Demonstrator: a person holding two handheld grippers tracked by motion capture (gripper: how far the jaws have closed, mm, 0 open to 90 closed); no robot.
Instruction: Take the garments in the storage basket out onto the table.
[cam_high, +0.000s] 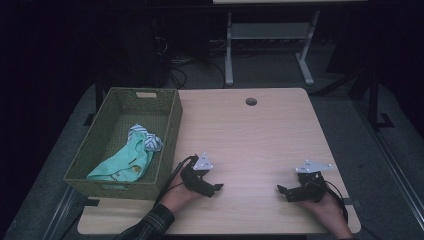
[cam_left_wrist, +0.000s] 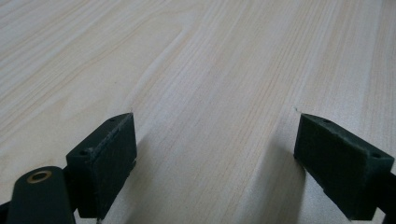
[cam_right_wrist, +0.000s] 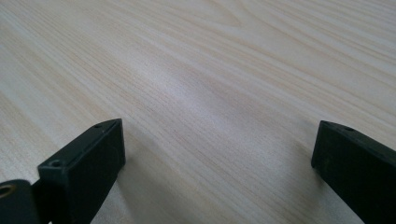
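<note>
Both grippers rest low over the pale wood-grain surface (cam_high: 260, 130), near its front edge and well apart from each other. The left gripper (cam_high: 218, 188) has its jaws spread wide with bare wood between them; the right gripper (cam_high: 280, 189) likewise stands wide and holds nothing. The nearest things: a mint-green garment (cam_high: 122, 162) and a blue-and-white striped cloth (cam_high: 147, 139) bundled at its top end, both lying inside the olive woven rectangular basket (cam_high: 170, 131) at the left edge of the surface, left of the left gripper. Risks, as judged from here: the basket overhangs the surface on its left side, so a push or a snagged pull on the cloth could tip or slide it off. The two fabrics touch, so a pinch on one may drag the other along. The basket wall stands between the left gripper and the cloth; a low reach would strike the rim. The left gripper's cable (cam_high: 172, 177) runs close to the basket's near corner and could catch there. Dim lighting makes fabric edges hard to judge.
</note>
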